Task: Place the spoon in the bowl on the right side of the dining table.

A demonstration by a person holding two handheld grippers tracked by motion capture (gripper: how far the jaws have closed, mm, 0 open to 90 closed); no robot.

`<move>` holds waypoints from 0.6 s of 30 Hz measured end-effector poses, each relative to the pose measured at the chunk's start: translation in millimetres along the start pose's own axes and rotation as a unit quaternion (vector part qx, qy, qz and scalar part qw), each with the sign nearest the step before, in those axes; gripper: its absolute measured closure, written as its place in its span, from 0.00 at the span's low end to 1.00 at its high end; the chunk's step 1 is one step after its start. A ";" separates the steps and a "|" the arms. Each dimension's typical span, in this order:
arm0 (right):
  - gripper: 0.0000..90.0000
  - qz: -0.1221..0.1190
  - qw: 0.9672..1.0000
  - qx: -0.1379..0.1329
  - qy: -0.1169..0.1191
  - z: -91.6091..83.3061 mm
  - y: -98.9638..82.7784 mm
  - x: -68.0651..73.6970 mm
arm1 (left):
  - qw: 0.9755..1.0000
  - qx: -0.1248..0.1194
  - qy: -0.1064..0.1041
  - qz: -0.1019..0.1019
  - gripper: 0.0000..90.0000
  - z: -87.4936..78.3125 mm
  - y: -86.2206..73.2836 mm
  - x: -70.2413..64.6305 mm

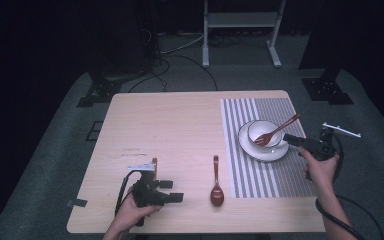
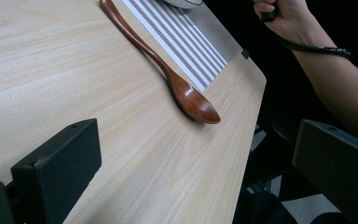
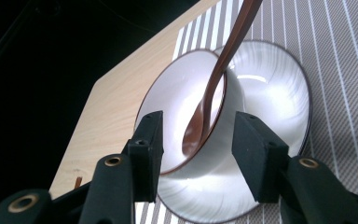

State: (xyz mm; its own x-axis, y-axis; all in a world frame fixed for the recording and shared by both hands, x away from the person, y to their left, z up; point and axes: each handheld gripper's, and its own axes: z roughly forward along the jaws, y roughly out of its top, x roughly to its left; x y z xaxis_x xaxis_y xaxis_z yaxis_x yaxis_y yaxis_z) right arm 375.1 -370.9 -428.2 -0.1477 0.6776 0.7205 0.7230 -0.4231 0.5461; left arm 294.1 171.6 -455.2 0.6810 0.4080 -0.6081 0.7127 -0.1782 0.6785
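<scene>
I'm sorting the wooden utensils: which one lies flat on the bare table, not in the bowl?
The wooden spoon, lying flat on the bare table beside the striped mat. The wooden fork instead leans in the white bowl.

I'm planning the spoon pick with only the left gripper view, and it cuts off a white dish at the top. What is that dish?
Observer: A white bowl standing on a white plate, on the striped mat.
Operator: Anything in the bowl?
Observer: A brown wooden fork, head down inside, handle leaning out over the rim.
Operator: And the right gripper?
Observer: The right gripper is open at the bowl; in its own view its jaws frame the bowl.
</scene>
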 end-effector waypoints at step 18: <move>0.54 -0.014 0.999 0.023 0.023 -3.0 -32.8 6.8 | 1.000 -0.006 0.003 0.001 0.00 -3.9 0.4 1.1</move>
State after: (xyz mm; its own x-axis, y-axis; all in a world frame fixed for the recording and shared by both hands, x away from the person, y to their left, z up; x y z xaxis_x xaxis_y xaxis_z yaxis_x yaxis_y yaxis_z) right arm 348.3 -354.3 -439.9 -0.1974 0.6604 0.7245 0.7478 -0.3765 0.5469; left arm 294.5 175.5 -454.0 0.6813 0.4134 -0.6041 0.7093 -0.1688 0.6844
